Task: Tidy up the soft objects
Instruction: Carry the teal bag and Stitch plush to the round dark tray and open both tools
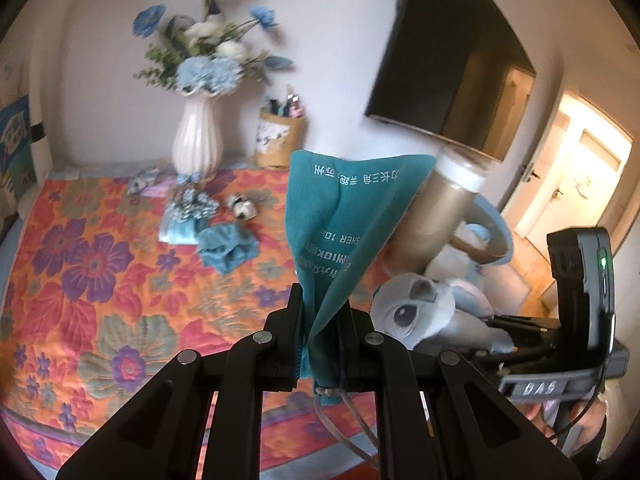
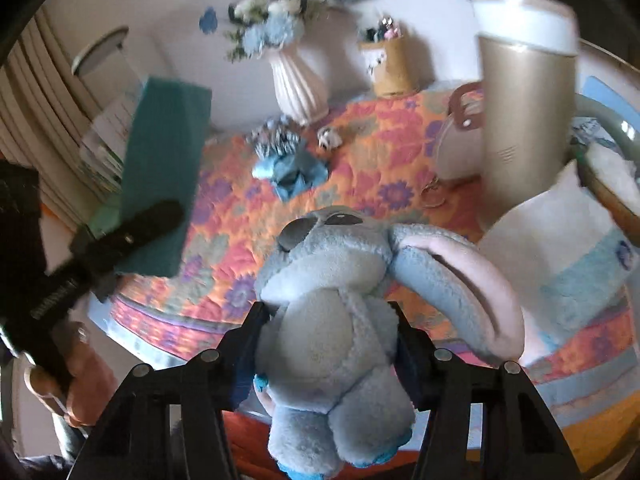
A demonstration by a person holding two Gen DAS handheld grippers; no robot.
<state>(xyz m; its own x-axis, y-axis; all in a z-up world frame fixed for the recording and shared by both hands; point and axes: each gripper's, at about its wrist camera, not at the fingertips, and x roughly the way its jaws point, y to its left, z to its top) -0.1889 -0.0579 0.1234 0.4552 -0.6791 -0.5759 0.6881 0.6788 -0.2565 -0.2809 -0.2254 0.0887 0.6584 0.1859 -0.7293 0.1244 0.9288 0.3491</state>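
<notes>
My left gripper [image 1: 320,308] is shut on a teal cloth [image 1: 344,208] with white printed lettering; the cloth fans upward out of the jaws. From the right wrist view the same teal cloth [image 2: 168,160] hangs at the left in the left gripper [image 2: 152,220], held by a hand. My right gripper [image 2: 328,316] is shut on a grey-blue plush toy [image 2: 328,272] with long pink-lined ears, both fingers pressed against its body. The plush toy [image 1: 416,308] also shows at the right of the left wrist view, above the floral cover.
A floral quilted cover [image 1: 100,280] spreads over the surface. At the back stand a white vase of blue flowers [image 1: 198,140] and a pen holder [image 1: 280,136]. Small blue cloths [image 1: 228,248] lie mid-surface. A gold cylinder [image 2: 524,120] and a white towel [image 2: 568,248] stand at the right.
</notes>
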